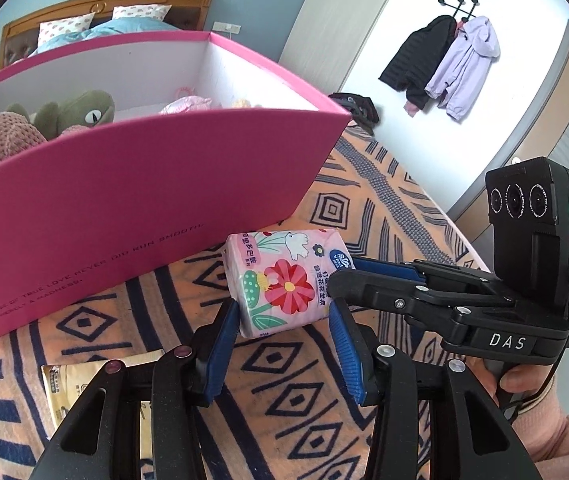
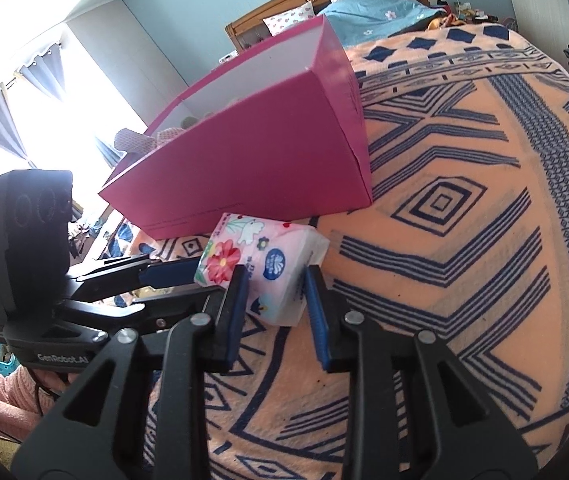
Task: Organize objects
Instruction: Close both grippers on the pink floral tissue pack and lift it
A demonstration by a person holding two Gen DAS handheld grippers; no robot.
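The left gripper (image 1: 284, 344) is built of black plastic arms, each pinned with round silver and dark rivets, and 2 fingers are faced with ribbed blue pads (image 1: 222, 354). The right gripper (image 2: 276, 312) is made the same way, with silver rivets and blue ribbed pads (image 2: 318, 316). A black camera block with 3 round lenses and a small green light is carried on the right gripper, seen in the left wrist view above white "DAS" lettering. "GenRobot.AI" is printed in white on the left one. A thin black cable is run from each handle. Pink knitted sleeves (image 1: 568, 440) are worn.
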